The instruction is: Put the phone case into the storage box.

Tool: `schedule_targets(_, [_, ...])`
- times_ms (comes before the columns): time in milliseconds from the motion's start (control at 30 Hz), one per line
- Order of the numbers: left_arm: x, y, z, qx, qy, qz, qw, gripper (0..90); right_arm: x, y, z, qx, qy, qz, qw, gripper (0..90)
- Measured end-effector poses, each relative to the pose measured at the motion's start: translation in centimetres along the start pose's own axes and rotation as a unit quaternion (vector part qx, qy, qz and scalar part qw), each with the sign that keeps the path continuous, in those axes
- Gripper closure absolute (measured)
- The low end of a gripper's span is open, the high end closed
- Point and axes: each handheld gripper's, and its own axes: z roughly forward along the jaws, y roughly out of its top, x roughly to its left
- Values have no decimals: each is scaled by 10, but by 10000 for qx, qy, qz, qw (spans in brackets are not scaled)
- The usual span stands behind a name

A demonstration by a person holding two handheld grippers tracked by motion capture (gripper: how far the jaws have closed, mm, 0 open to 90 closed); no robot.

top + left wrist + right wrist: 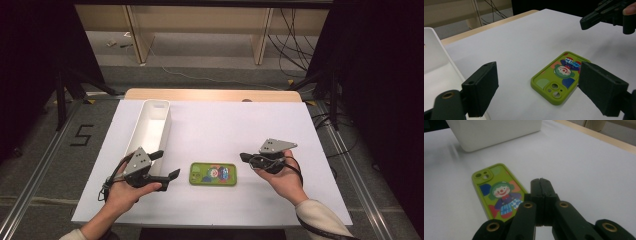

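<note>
green glossy rounded phone case (pixel 213 174)

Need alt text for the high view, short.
A green phone case lies flat on a white table between two hand-held grippers: left gripper open, right gripper shut and empty. A long white bin stands behind the left one.

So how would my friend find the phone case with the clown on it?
Look at the white table top. Near its front edge, between the two hand-held grippers, lies a flat lime-green phone case. It is the one colourful thing there, unlike the plain long white plastic bin to its left.
</note>
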Motion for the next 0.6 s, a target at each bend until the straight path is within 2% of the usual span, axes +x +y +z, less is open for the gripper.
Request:
schedule_targets(367, [-4, 0, 3, 48, -100, 38, 9999, 249, -9, 6, 23, 317, -78, 118, 9994, 900])
schedule_targets(600, [-5, -1, 3, 80, -153, 40, 9998, 281, -13, 7, 39, 568, -28, 215, 9982, 900])
